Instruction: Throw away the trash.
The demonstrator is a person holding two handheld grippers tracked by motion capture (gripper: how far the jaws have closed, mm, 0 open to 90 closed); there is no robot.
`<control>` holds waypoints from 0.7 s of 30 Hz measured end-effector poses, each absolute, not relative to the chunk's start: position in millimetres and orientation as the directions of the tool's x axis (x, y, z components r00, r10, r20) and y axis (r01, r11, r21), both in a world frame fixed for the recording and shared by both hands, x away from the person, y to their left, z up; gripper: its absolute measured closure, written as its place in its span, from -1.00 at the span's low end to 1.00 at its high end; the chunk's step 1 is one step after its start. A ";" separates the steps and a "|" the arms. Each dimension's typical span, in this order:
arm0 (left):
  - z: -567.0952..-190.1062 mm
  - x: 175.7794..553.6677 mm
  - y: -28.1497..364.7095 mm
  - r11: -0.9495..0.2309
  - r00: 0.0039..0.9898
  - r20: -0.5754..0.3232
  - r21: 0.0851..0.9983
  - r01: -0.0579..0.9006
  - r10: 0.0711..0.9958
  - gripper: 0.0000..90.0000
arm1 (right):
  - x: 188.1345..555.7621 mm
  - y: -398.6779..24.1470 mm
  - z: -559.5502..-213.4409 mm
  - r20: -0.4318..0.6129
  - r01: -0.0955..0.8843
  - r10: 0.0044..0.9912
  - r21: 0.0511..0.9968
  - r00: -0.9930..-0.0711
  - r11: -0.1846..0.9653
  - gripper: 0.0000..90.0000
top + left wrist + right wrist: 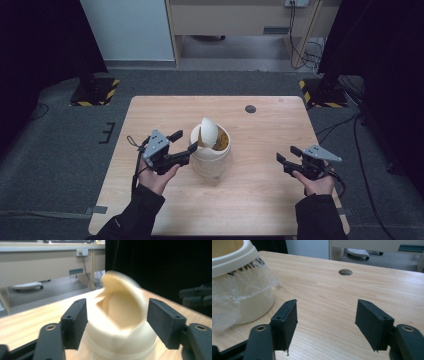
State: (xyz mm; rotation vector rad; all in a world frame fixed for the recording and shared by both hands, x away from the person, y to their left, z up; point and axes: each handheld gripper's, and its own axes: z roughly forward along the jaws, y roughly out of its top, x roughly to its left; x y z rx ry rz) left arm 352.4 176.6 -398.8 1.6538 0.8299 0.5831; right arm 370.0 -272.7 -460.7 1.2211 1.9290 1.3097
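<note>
A cream swing-lid bin [212,162] with a clear plastic liner [237,295] stands at the middle of the wooden table [260,200]. Its lid [209,131] is tipped up on edge and looks blurred in the left gripper view. My left gripper [187,140] is open just left of the bin at rim height. In its own view the left gripper [117,320] has the bin's top [120,337] between its jaws without touching. My right gripper [286,153] is open and empty over bare table to the right. From the right gripper [327,322] the bin [252,307] stands apart at the left.
A round cable hole [250,108] sits near the table's far edge, also the cable hole [345,272] ahead of the right jaws. Striped stand bases [95,92] rest on the floor beyond both far corners. Desks line the back wall.
</note>
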 end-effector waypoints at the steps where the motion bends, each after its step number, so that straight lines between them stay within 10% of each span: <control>1: -404.3 350.6 183.3 -0.124 0.624 -0.044 0.967 0.224 0.780 -0.33 | 370.3 -273.1 -461.6 0.075 0.396 0.881 0.909 -0.467 0.132 -0.29; 21: -515.1 365.8 296.4 -0.246 0.437 -0.100 0.705 0.665 0.894 -0.66 | 381.4 -299.8 -500.2 0.089 0.554 0.924 0.820 -0.373 0.145 -0.60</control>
